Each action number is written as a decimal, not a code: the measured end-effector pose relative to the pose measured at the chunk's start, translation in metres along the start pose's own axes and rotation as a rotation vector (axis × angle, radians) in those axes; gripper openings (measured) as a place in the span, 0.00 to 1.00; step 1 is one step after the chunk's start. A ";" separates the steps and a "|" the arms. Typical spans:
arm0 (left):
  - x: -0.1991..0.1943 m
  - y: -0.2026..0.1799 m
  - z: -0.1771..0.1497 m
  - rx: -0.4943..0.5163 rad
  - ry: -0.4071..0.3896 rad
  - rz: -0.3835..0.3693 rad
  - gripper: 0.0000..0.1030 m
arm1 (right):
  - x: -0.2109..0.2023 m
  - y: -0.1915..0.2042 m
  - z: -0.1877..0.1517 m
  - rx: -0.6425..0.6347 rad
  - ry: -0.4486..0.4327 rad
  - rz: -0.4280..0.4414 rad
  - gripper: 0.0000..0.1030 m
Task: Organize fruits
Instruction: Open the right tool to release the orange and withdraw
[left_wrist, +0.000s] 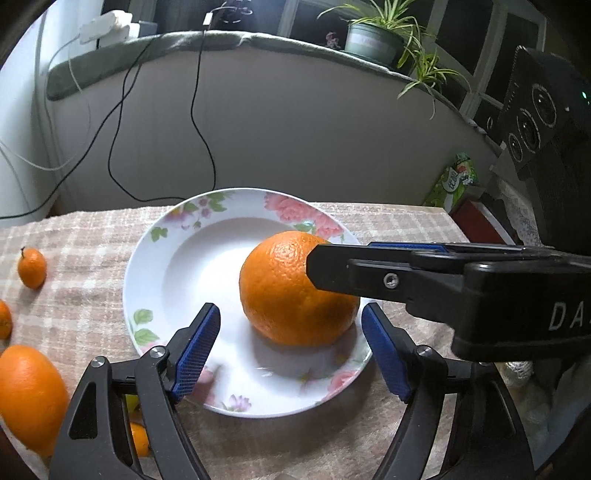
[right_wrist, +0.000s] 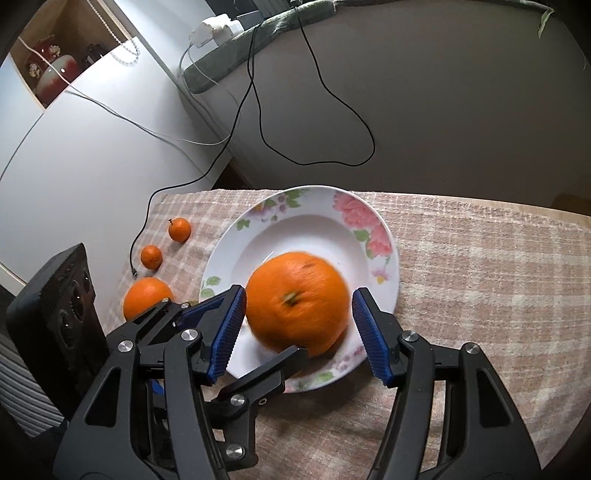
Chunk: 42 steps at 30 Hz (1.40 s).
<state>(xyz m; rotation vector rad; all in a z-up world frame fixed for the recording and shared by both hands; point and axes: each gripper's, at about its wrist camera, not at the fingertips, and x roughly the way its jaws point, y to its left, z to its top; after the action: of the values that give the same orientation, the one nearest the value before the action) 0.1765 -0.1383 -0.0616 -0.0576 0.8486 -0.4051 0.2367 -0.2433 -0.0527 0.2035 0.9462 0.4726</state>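
Treat the cloth (left_wrist: 92, 229) as soft ground: avoid dragging anything across it, lest the plate (left_wrist: 155, 266) slide. Find the orange (left_wrist: 291, 291) inside the plate, right of the middle, resting on the white well and partly over the inner slope. Looks like the setting-down of that fruit, nearly done.

Keep the right gripper (right_wrist: 299, 299) spread as now, one blue pad on each side of the orange with a gap showing at both. Lift it straight up and back, without brushing the peel, since a round fruit on a sloped dish probably rolls at a nudge. Hold the left gripper (left_wrist: 291, 310) just as wide open and empty, above the plate's near rim. Mind its finger, which reaches in low against the orange in the right view. Draw it away gently, or use it to steady the fruit.

Go next, probably, for the second orange (right_wrist: 147, 297) on the cloth left of the plate, then the two mandarins (right_wrist: 179, 229) (right_wrist: 151, 257) beyond it.

Cannot tell whether that low finger touches the orange or only crosses in front. Cannot read the orange's outline cleanly in the right view, being blurred. Cannot see its far right side in the left view, behind the right gripper's finger. Note another small orange fruit (left_wrist: 138, 439) half hidden under the left gripper, with something yellow-green beside it, too covered to name.
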 end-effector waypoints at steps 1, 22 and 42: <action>0.000 0.000 -0.001 0.004 -0.001 0.000 0.77 | -0.001 0.001 0.000 -0.003 -0.004 -0.002 0.61; -0.051 0.025 -0.015 0.029 -0.112 -0.022 0.77 | -0.025 0.036 -0.002 -0.068 -0.076 -0.037 0.71; -0.103 0.112 -0.054 -0.101 -0.105 0.047 0.78 | -0.008 0.098 -0.009 -0.140 -0.080 -0.001 0.87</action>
<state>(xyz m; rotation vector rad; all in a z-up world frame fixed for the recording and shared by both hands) 0.1126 0.0091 -0.0470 -0.1505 0.7651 -0.3123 0.1957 -0.1609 -0.0157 0.0946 0.8316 0.5239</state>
